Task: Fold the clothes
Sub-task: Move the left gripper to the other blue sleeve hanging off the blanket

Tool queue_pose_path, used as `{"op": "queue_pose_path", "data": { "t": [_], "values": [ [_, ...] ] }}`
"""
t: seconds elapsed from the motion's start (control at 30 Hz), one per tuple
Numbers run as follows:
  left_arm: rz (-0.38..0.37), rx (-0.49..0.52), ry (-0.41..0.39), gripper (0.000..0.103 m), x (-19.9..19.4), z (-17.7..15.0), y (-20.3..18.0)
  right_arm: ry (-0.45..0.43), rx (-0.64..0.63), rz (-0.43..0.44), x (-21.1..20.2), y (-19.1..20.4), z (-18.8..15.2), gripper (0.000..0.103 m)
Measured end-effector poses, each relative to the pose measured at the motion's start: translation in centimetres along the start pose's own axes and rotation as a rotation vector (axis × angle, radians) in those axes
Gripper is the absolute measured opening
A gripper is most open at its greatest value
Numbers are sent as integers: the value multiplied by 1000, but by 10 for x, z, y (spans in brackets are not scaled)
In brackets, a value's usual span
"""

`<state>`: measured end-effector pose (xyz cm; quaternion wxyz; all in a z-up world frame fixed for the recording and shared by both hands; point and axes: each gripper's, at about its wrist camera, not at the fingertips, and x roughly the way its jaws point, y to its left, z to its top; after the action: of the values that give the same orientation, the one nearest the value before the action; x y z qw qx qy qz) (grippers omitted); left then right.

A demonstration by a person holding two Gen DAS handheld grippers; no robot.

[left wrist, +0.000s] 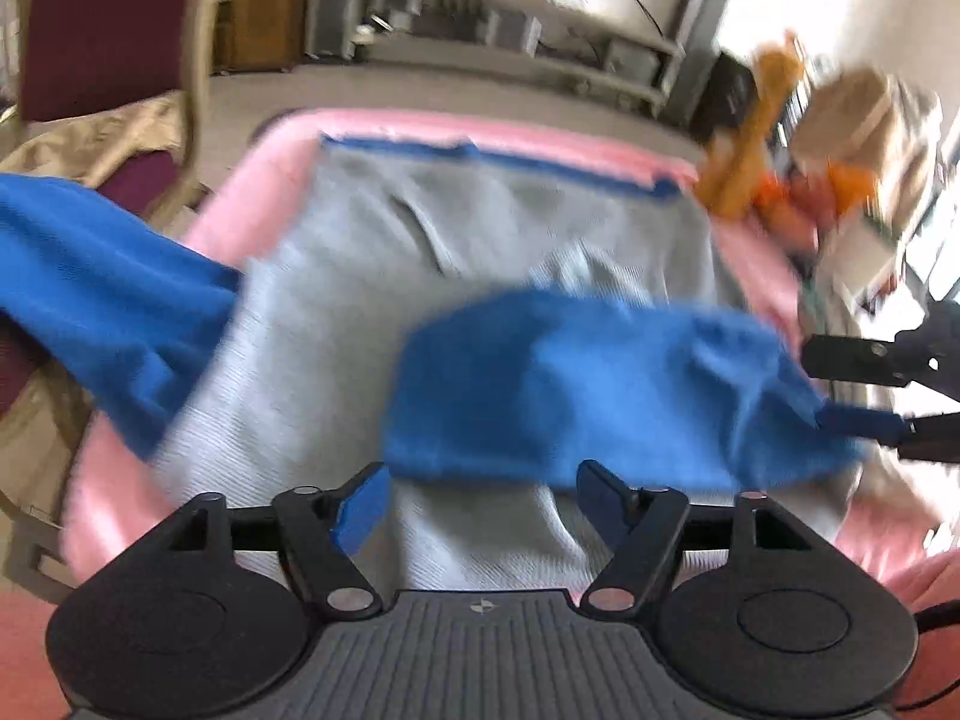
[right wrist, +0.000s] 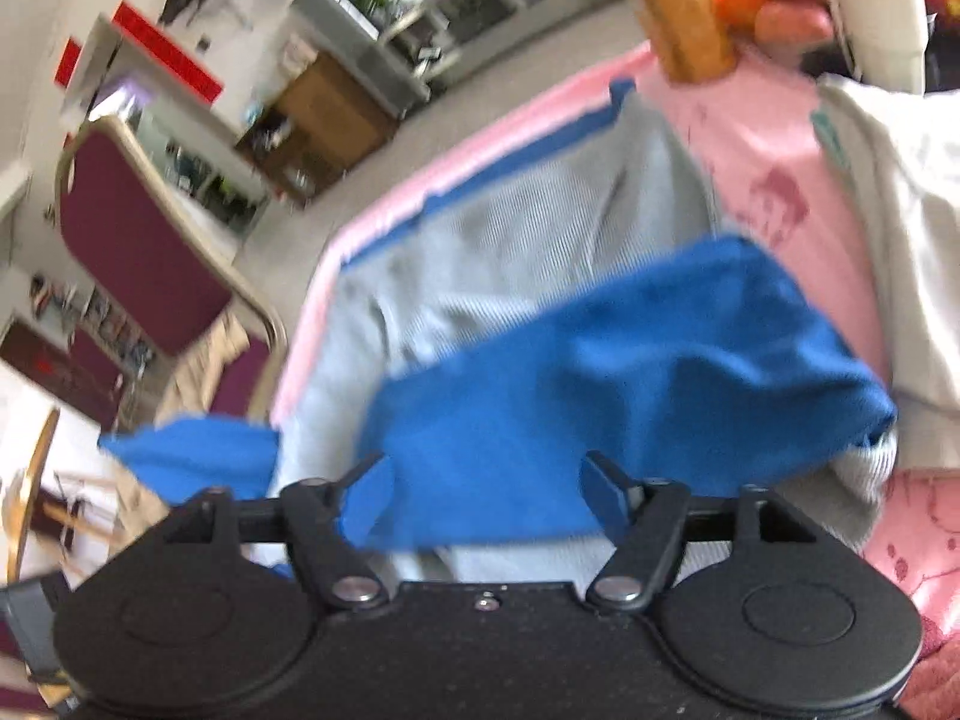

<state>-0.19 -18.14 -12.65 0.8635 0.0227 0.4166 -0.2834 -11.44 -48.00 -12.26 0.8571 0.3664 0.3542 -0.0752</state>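
We see the left gripper [left wrist: 480, 498] and right gripper [right wrist: 486, 492] with jaws wide apart, gripping nothing, above the grey-and-blue garment [left wrist: 372, 324] on the pink tabletop [left wrist: 252, 222].

Both wrist views look down, close, at the garment [left wrist: 420, 300].

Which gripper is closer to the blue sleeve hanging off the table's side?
Left. The left gripper sits next to that hanging blue sleeve; the right gripper is across the grey shirt, farther away.

We see a pink-covered table [left wrist: 252, 198] filling mid-frame, a grey-and-blue garment [left wrist: 336, 324] spread across it, oranges [right wrist: 744, 0] at its upper-right edge.
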Motion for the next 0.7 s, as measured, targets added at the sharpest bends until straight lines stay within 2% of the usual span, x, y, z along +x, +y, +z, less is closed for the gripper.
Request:
{"op": "queue_pose_path", "data": {
  "t": [0.13,0.2,0.43,0.53,0.7],
  "values": [
    [11,-98,-74,74,-29,14,42,-18,-41,-4,-2,41,10,80],
    [27,-148,-104,74,-41,17,64,-22,-58,24,2,62,12,84],
    [159,-312,-222,74,-77,20,134,-24,-143,64,27,129,6,86],
    [171,-419,-273,73,-92,19,165,-29,-173,41,34,145,3,86],
    [177,-624,-333,71,-102,18,227,-78,-119,60,34,151,-2,87]
  ]
}}
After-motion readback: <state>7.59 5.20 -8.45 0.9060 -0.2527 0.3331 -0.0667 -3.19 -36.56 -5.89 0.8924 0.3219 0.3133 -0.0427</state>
